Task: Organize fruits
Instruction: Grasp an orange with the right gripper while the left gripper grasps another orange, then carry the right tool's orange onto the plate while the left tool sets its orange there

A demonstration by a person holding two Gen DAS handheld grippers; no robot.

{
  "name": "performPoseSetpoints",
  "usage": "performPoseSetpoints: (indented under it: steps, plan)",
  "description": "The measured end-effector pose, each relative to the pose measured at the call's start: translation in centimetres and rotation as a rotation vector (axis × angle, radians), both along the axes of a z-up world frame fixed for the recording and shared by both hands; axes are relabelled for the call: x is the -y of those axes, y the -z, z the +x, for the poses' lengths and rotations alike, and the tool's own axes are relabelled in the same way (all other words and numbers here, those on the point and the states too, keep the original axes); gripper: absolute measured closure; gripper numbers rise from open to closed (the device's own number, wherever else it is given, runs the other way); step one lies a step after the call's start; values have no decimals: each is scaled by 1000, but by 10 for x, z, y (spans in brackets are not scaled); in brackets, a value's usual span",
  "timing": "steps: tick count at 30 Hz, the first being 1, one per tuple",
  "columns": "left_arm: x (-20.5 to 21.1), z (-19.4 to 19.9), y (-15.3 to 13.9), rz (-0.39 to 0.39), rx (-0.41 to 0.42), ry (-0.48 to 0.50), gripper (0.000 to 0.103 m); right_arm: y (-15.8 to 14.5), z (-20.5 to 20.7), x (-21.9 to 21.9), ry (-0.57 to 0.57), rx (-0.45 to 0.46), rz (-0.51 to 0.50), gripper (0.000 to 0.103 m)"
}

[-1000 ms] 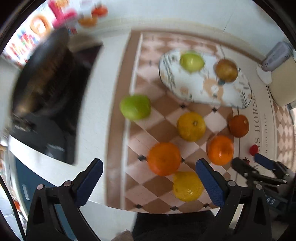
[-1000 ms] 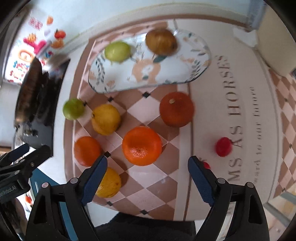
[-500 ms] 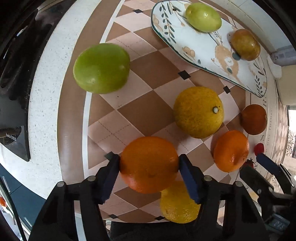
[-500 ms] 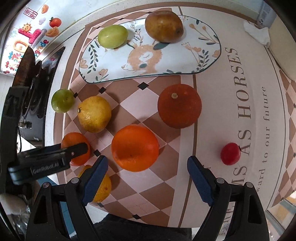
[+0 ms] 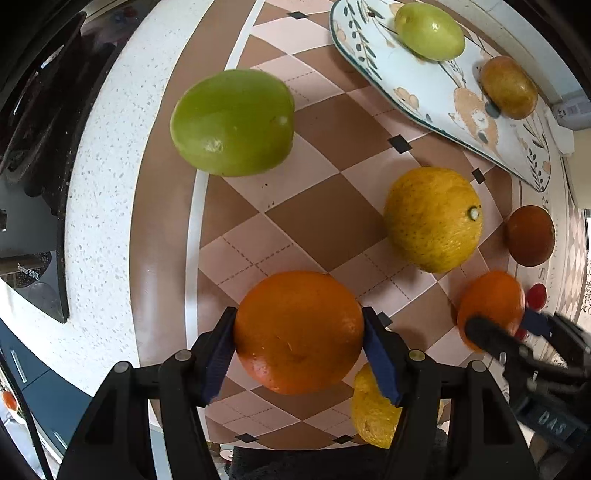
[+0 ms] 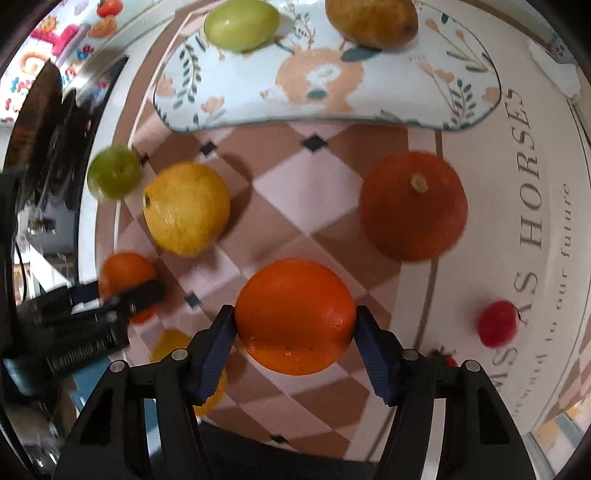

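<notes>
My left gripper [image 5: 299,317] points down and grips an orange [image 5: 299,332] on the checkered mat. Its pads touch both sides while the jaws are opening a touch. My right gripper [image 6: 295,319] is closing on a second orange [image 6: 293,314], and both pads meet the peel. Each gripper also shows in the other's view: the right gripper [image 5: 506,321] and the left gripper [image 6: 118,290]. A patterned plate [image 6: 406,99] at the back holds a green fruit [image 6: 242,22] and a brownish fruit [image 6: 371,20].
Loose on the mat [image 5: 325,218] lie a green fruit [image 5: 232,122], a yellow citrus [image 5: 434,218], a dark orange fruit [image 6: 413,205], a second yellow citrus [image 5: 369,410] and a small red fruit [image 6: 496,323]. A black stovetop [image 5: 33,110] borders the speckled counter [image 5: 99,184] on the left.
Both grippers came down over the fruit. The left one closed on its orange first, and the right one, wide half a second ago, now has its pads on the other orange.
</notes>
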State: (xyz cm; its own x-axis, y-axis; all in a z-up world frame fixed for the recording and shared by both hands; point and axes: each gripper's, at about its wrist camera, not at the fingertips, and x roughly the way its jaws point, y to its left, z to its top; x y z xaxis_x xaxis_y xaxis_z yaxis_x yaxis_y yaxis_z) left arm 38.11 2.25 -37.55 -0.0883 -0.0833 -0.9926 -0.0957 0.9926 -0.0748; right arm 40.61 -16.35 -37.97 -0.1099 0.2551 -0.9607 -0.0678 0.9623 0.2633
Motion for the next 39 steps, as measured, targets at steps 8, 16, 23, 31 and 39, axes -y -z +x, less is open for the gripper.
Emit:
performPoseSetpoints:
  steps: [8,16,23,31,39]
  plan:
    - [-3,-6,11,5,-2,-1,40,5,-3,10,34,-39,33,35]
    - [-1,6,9,14,-3,2,41,12,-4,7,12,-55,16,31]
    - [9,9,-16,15,31,-1,42,5,-10,0,-47,-3,-9,37]
    - [19,53,-109,-86,184,7,42,-48,17,31,69,79,121,37]
    - [45,140,-88,-125,128,20,41,-56,101,72,140,167,61,37]
